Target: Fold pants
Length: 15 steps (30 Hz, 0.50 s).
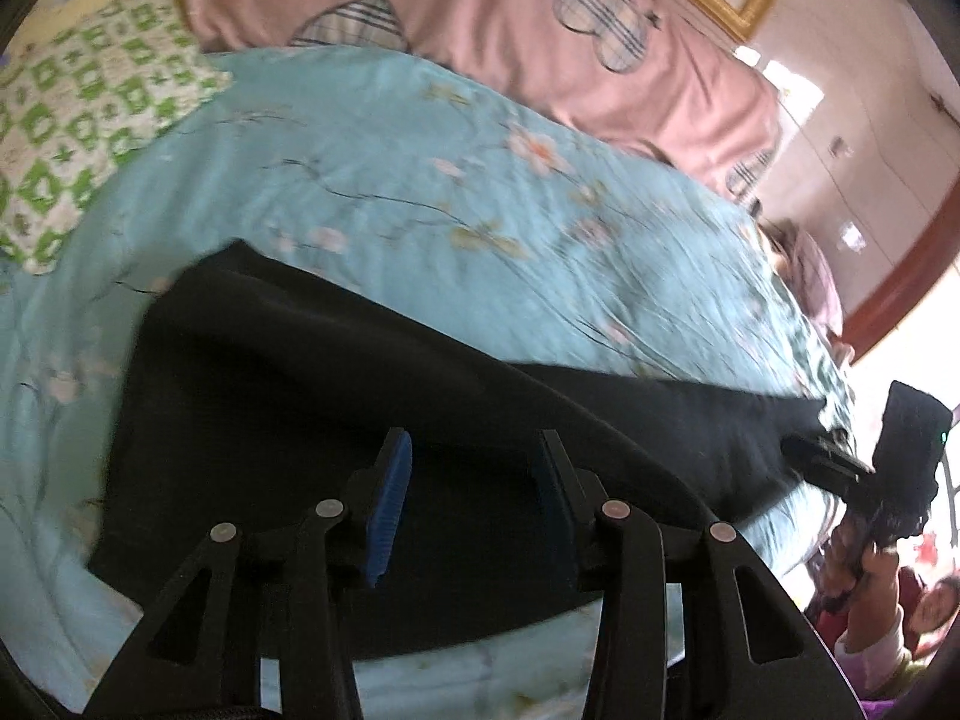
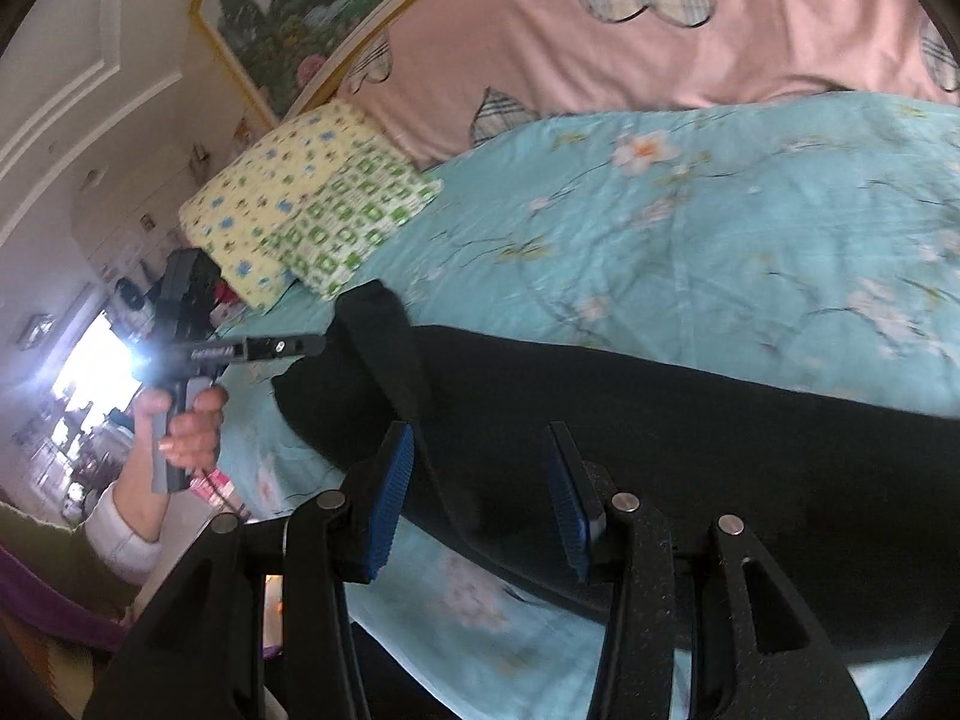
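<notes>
Black pants (image 1: 360,372) lie spread across a teal floral quilt (image 1: 420,180). In the left wrist view my left gripper (image 1: 474,438) hovers over their middle, its blue pads (image 1: 393,498) apart with nothing pinched. At the pants' right end, the right gripper (image 1: 831,456) points in. In the right wrist view my right gripper (image 2: 480,429) is open above the pants (image 2: 660,420), and a folded band of cloth runs below its fingers. The left gripper (image 2: 315,343), held by a hand (image 2: 186,426), points at the pants' raised far-left corner, slightly apart from it.
A pink cover with plaid hearts (image 2: 600,48) lies along the back of the bed. Two patterned pillows (image 2: 312,210) sit at the head end. A gold-framed picture (image 2: 288,6) hangs on the wall. A bright window (image 2: 90,372) and cupboards lie beyond the bed's edge.
</notes>
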Motion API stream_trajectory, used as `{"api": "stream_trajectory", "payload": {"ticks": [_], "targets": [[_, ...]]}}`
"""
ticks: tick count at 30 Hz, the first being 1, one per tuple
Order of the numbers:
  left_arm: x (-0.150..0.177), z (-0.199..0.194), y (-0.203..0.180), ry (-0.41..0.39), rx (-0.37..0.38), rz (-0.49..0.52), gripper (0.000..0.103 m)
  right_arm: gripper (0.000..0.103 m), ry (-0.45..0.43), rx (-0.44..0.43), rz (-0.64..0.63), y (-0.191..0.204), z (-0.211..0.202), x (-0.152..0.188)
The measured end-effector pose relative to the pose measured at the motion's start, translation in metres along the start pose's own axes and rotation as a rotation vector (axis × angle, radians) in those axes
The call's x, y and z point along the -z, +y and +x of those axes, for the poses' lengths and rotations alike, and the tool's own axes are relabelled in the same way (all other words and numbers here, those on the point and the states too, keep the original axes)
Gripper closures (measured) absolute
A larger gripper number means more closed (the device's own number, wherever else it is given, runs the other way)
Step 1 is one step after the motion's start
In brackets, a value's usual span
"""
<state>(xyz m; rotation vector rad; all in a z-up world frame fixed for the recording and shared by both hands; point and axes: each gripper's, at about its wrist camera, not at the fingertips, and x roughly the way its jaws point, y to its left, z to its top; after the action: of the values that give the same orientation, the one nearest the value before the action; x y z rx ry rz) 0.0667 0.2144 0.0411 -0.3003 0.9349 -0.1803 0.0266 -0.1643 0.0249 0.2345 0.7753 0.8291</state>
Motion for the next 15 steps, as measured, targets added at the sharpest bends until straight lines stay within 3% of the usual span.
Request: {"api": "stream_trajectory", "payload": {"ticks": [8, 15], "targets": [[-0.040, -0.007, 0.064, 0.003, -0.054, -0.059, 0.048, 0.056, 0.100, -0.078, -0.044, 0.024, 0.054, -0.016], [-0.080, 0.009, 0.104, 0.070, -0.085, -0.058, 0.039, 0.056, 0.152, -0.120, -0.034, 0.029, 0.088, -0.029]]}}
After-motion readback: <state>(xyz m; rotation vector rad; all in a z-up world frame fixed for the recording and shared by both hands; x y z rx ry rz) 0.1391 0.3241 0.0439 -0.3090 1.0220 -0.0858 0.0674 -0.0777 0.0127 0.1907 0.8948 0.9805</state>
